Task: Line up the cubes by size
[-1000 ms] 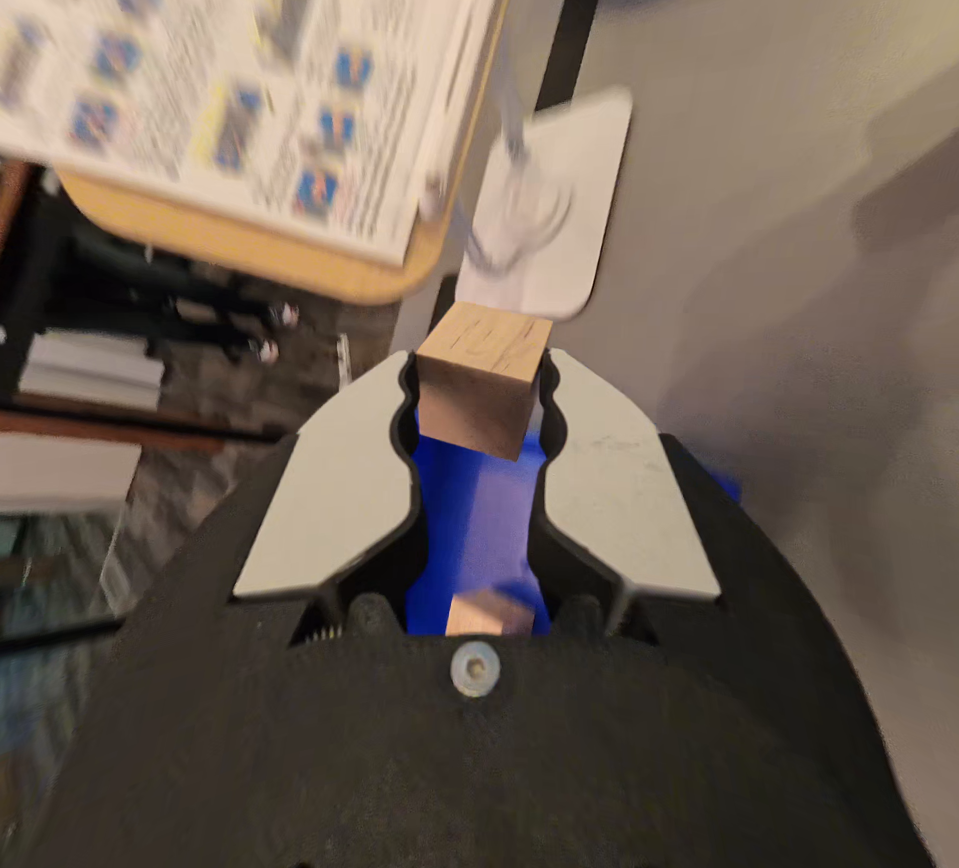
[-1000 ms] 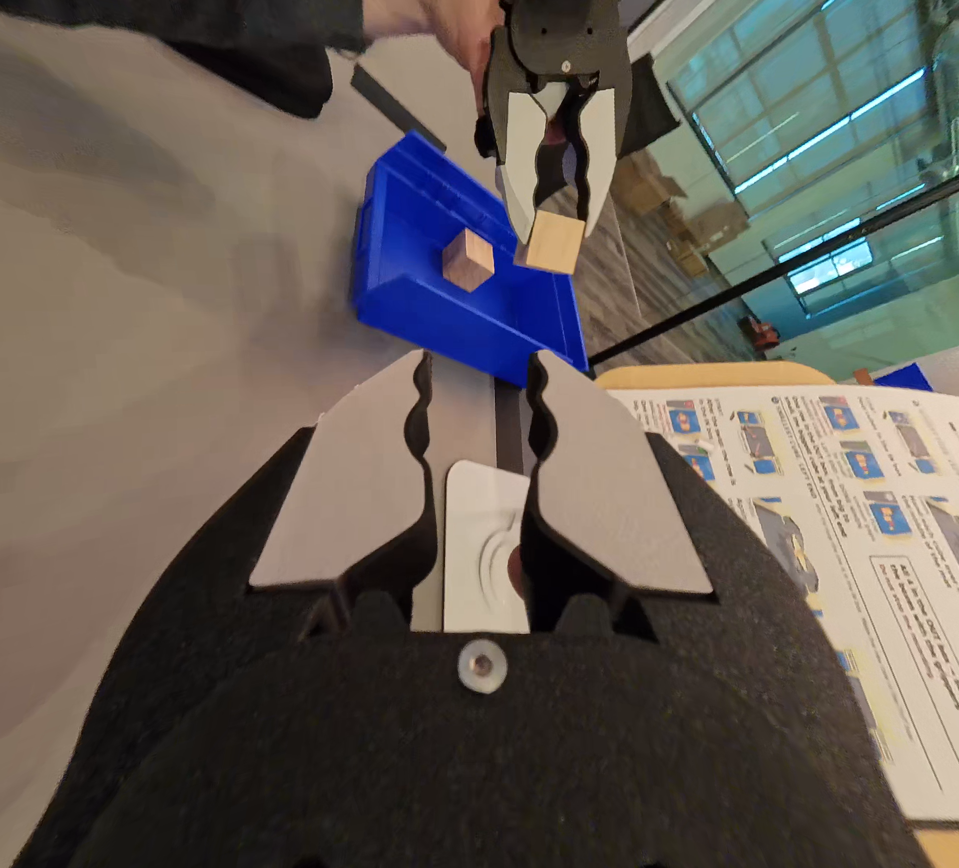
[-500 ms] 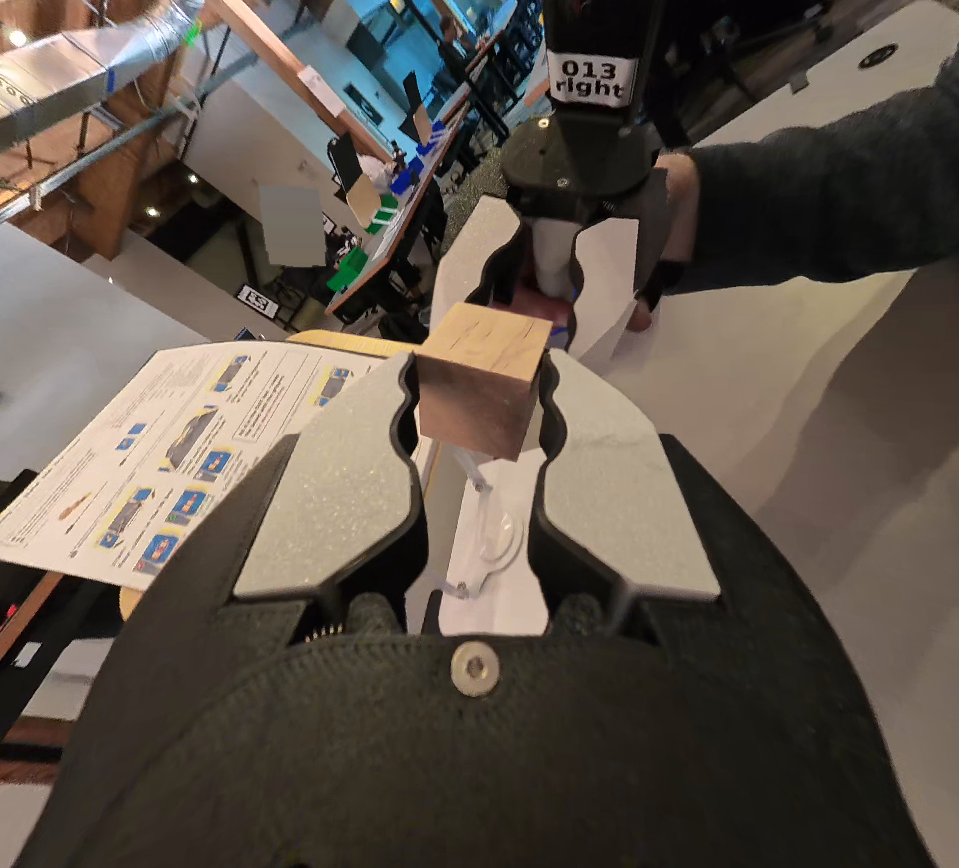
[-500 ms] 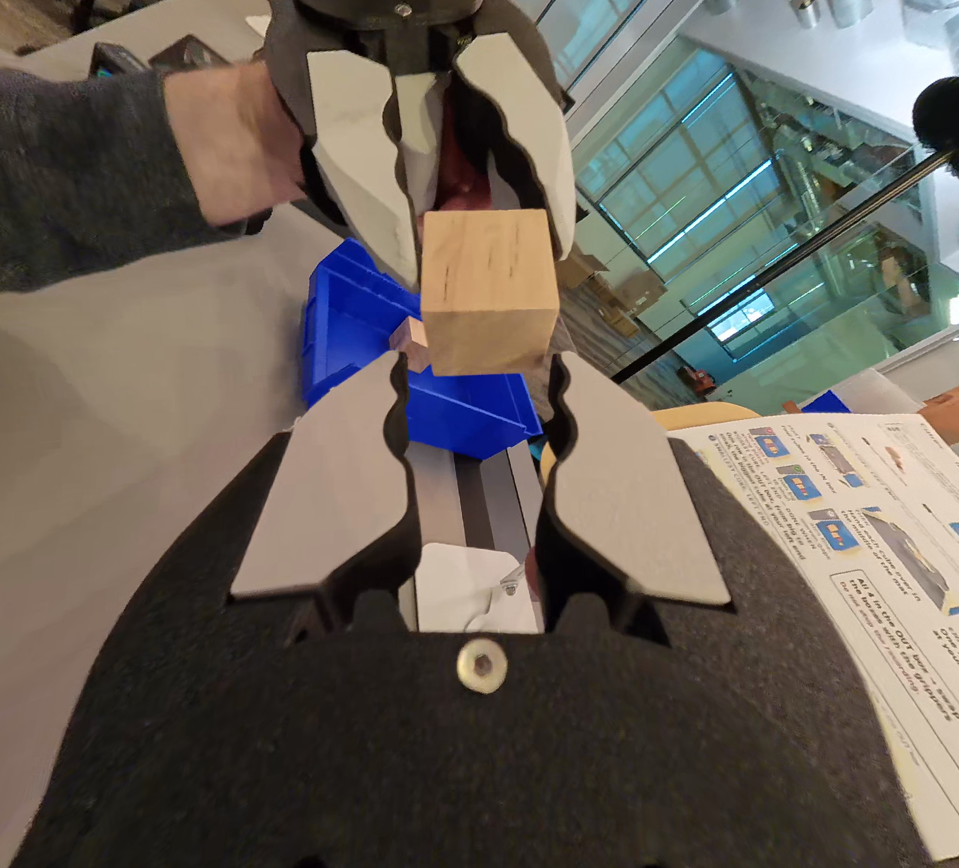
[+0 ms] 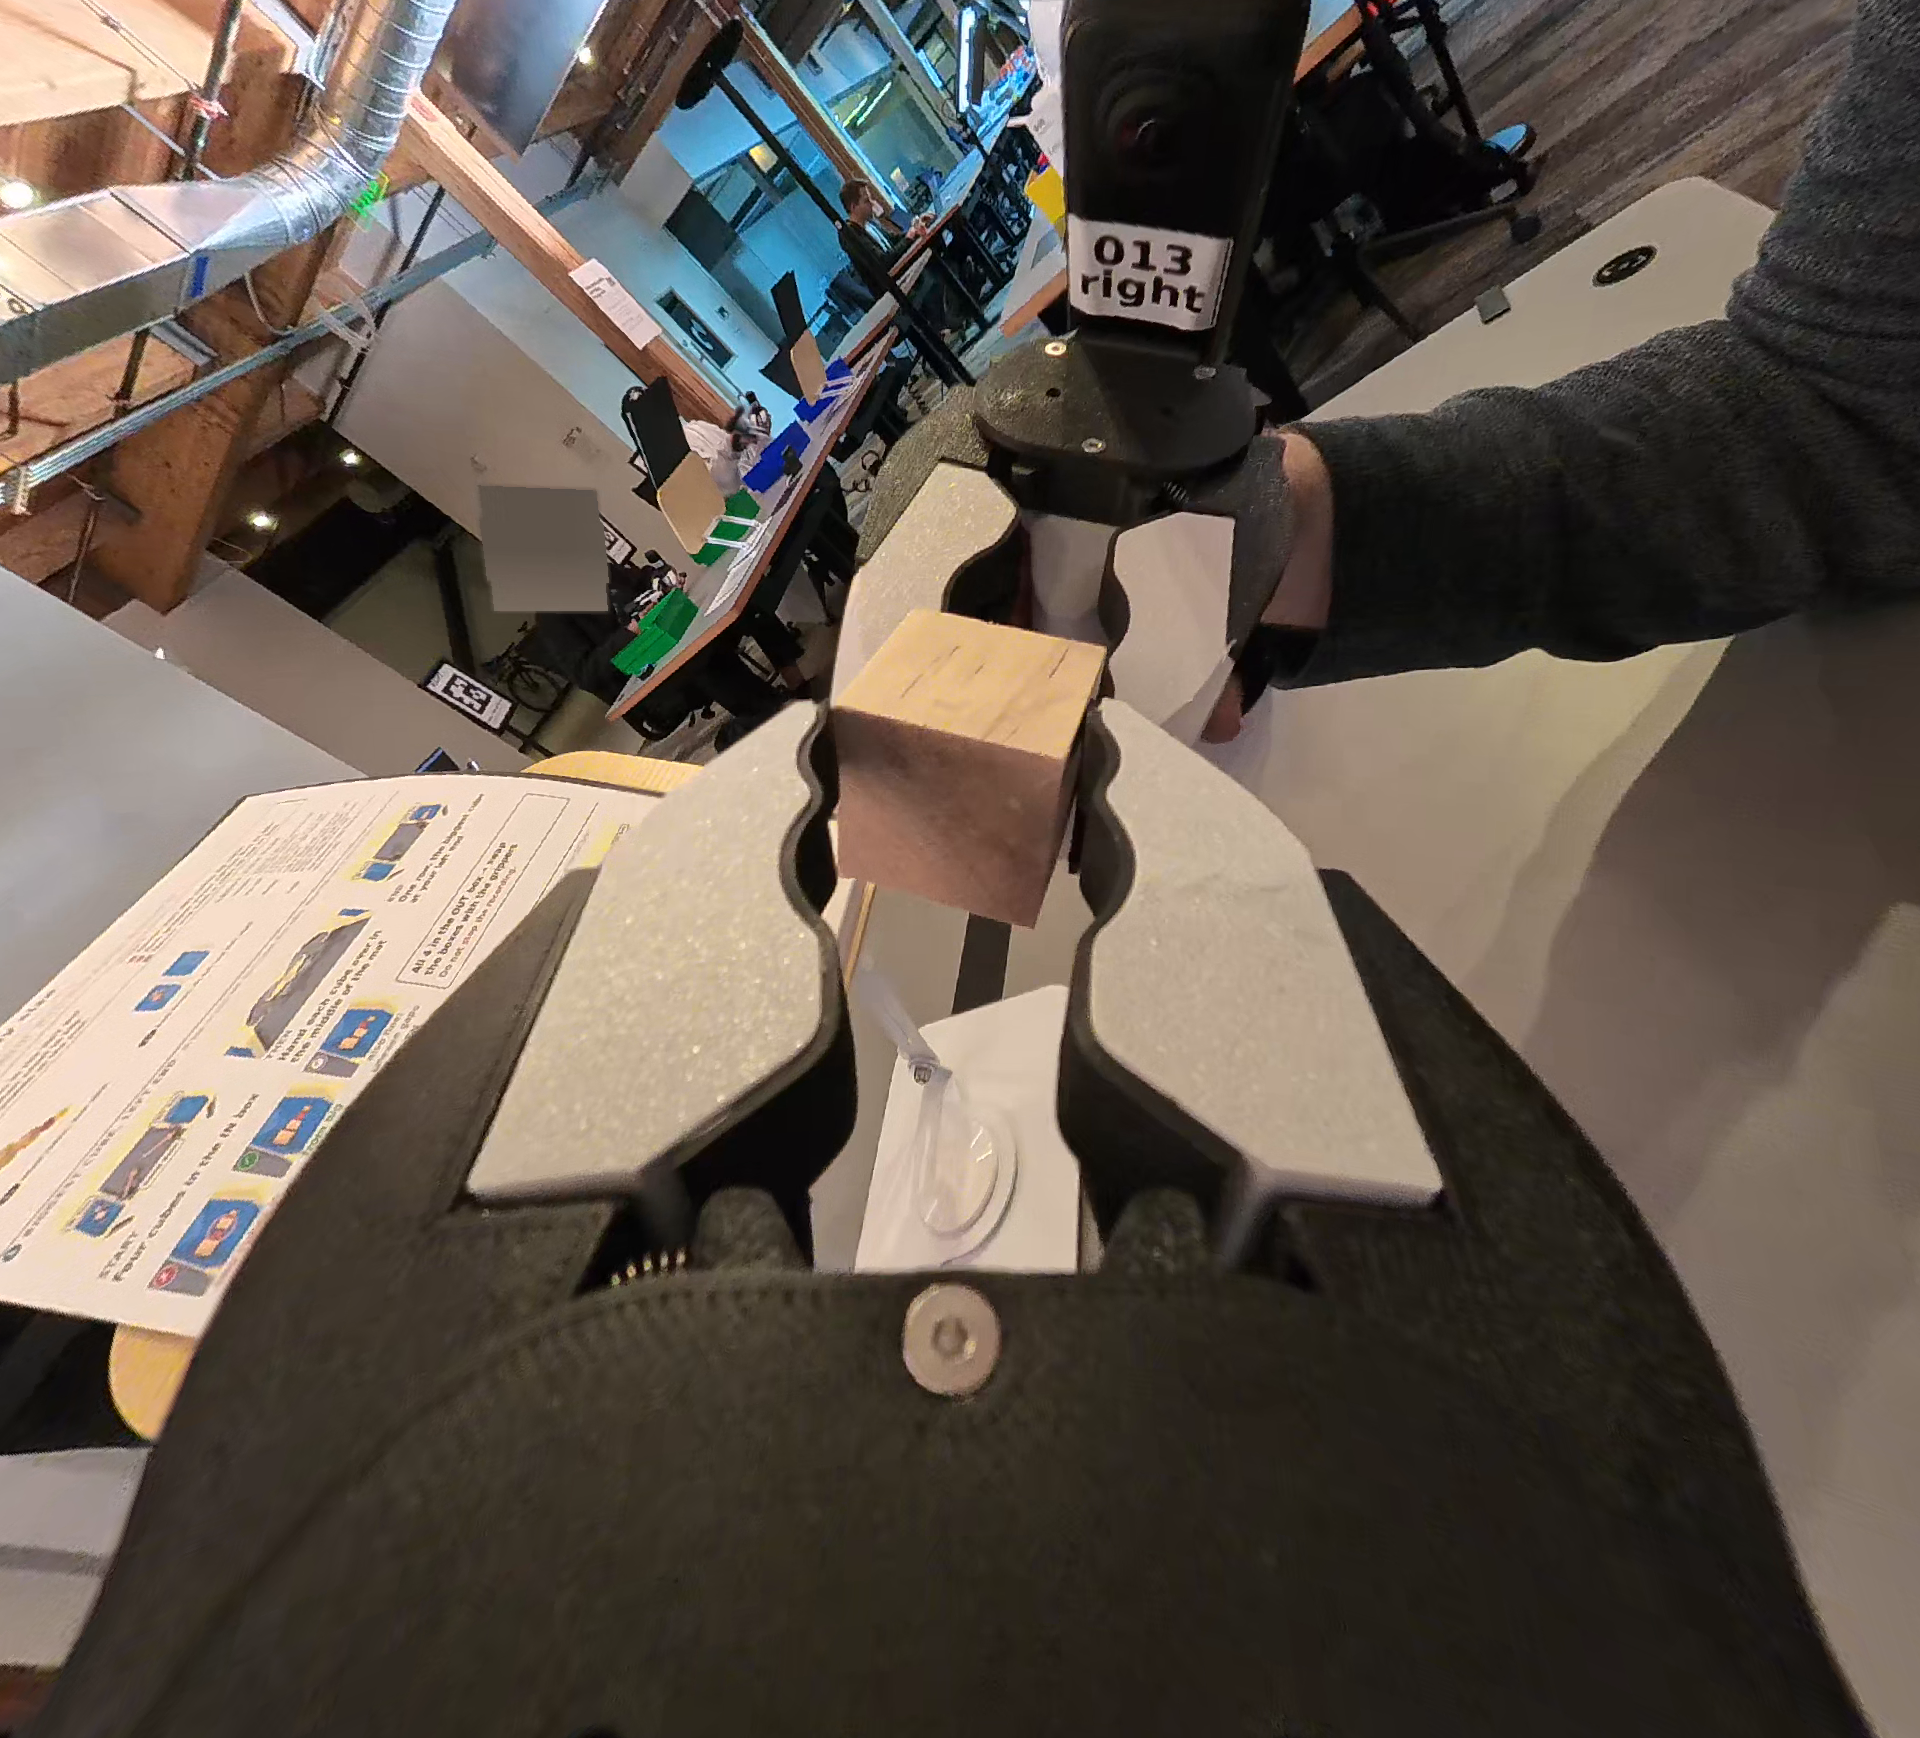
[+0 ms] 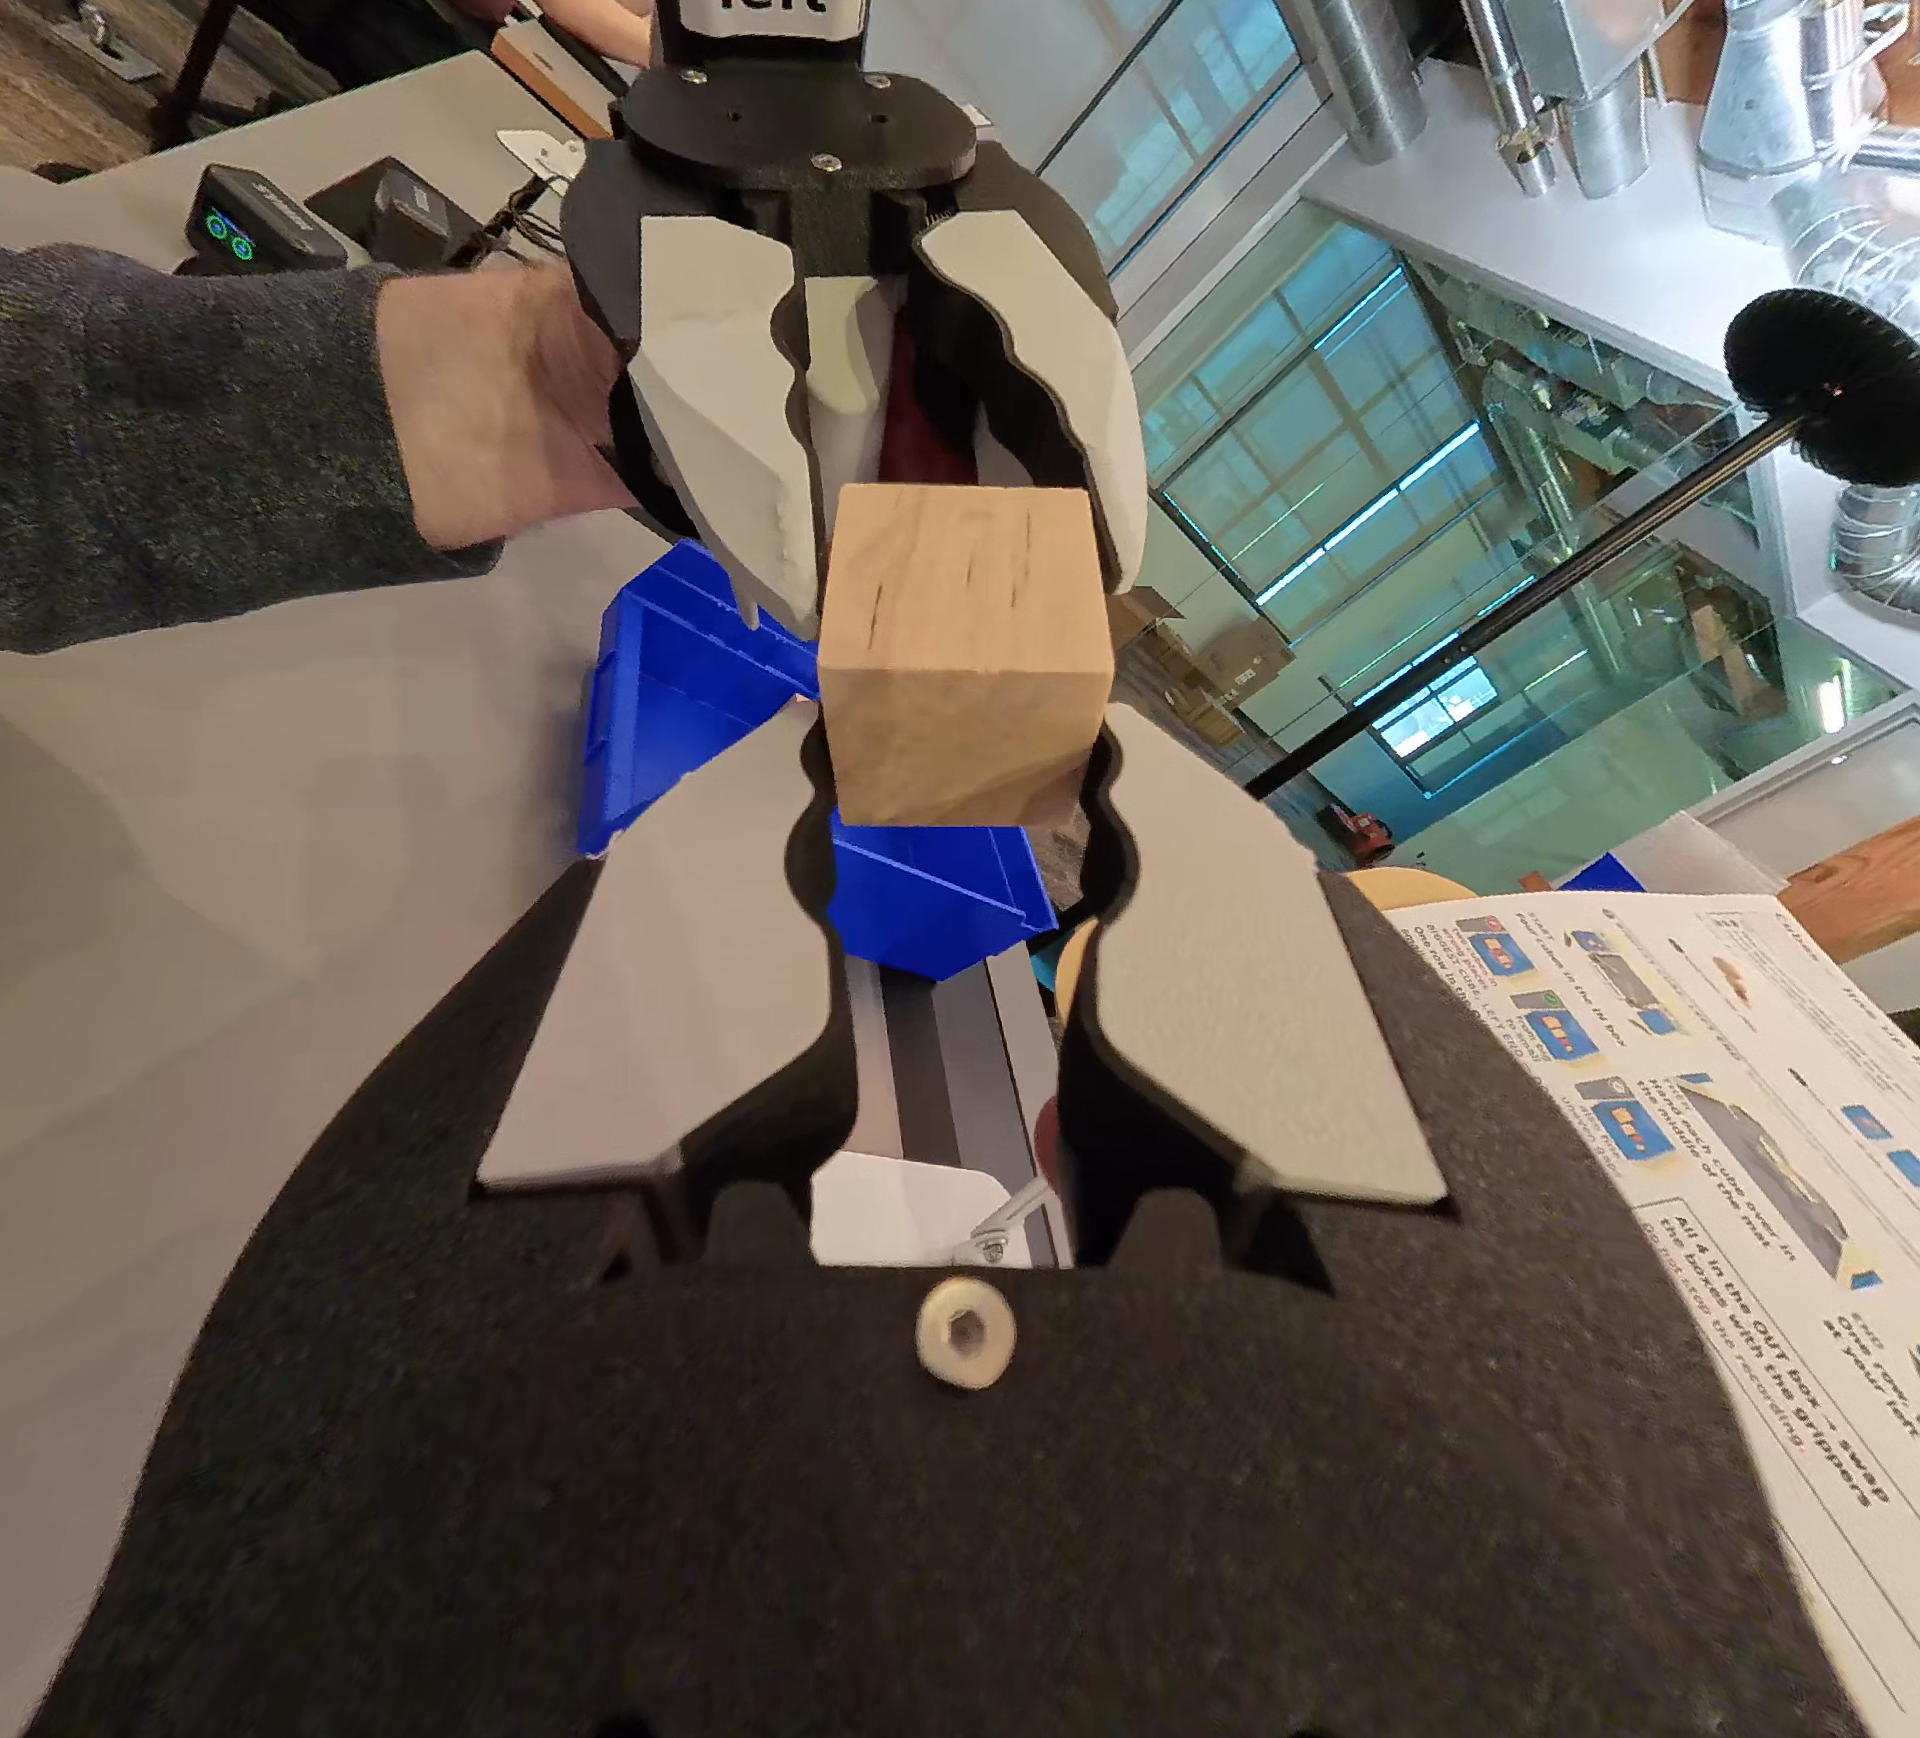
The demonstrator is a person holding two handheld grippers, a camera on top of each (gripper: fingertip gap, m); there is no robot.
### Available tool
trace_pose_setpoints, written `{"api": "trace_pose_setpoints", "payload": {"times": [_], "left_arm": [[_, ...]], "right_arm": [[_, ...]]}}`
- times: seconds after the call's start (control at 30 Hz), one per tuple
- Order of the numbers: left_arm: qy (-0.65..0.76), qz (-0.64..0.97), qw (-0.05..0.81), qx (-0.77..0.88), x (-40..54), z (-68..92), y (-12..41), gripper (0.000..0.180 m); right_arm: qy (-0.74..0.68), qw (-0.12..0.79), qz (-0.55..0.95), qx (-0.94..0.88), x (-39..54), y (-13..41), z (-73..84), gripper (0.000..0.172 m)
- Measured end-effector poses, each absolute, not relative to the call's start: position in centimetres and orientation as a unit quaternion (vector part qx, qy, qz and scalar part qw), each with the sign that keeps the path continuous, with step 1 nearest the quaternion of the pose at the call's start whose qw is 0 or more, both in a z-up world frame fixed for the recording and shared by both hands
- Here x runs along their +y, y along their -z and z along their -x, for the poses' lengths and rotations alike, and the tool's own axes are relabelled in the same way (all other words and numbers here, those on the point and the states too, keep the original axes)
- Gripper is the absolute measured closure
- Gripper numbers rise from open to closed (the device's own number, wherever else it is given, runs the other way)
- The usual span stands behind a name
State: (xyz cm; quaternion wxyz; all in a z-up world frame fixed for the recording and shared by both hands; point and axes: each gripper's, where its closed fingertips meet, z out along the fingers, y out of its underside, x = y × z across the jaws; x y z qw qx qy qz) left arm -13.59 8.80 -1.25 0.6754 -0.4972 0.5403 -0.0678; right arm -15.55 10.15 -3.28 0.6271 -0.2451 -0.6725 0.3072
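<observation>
The pale square wooden cube [image 6: 961,649] hangs mid-air between facing tongs — left tongs [image 5: 956,789] and right tongs [image 6: 961,789] both clenched on it, above the table [image 6: 260,857].

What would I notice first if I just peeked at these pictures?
A pale wooden cube hangs in the air in the middle, pinched from both ends: the left gripper and the right gripper point at each other with the cube between their grey fingers. Just behind and below it sits a bright blue bin on the grey table. A printed instruction sheet lies off to the right in the right wrist view.
</observation>
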Motion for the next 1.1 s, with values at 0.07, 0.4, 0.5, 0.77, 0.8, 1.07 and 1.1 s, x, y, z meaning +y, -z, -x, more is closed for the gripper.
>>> {"api": "trace_pose_setpoints", "payload": {"times": [0.07, 0.4, 0.5, 0.77, 0.8, 1.07, 1.1], "left_arm": [[0.082, 0.500, 0.675, 0.537, 8.6, 13.6, 1.2, 0.137], [-0.048, 0.512, 0.690, 0.509, 7.0, 17.4, -1.1, 0.180], [-0.046, 0.500, 0.708, 0.497, 5.6, 18.4, -2.4, 0.180], [-0.052, 0.506, 0.706, 0.493, 4.9, 19.9, -2.4, 0.180], [-0.055, 0.509, 0.704, 0.493, 5.1, 19.9, -2.3, 0.180], [-0.075, 0.526, 0.679, 0.506, 6.2, 19.2, -1.1, 0.180], [-0.076, 0.528, 0.676, 0.508, 6.4, 19.1, -1.0, 0.180]], "right_arm": [[-0.308, 0.626, 0.243, -0.673, 10.0, 3.1, 15.5, 0.127], [-0.255, 0.662, 0.290, -0.642, 13.5, 0.6, 10.4, 0.127], [-0.191, 0.671, 0.339, -0.631, 16.8, 0.5, 5.0, 0.128], [0.021, 0.555, 0.526, -0.644, 29.5, 5.3, -10.8, 0.127], [0.035, 0.535, 0.543, -0.646, 30.7, 6.4, -12.3, 0.127], [0.089, 0.364, 0.627, -0.683, 37.5, 16.3, -19.1, 0.127], [0.092, 0.344, 0.632, -0.688, 38.1, 17.3, -19.4, 0.127]]}}
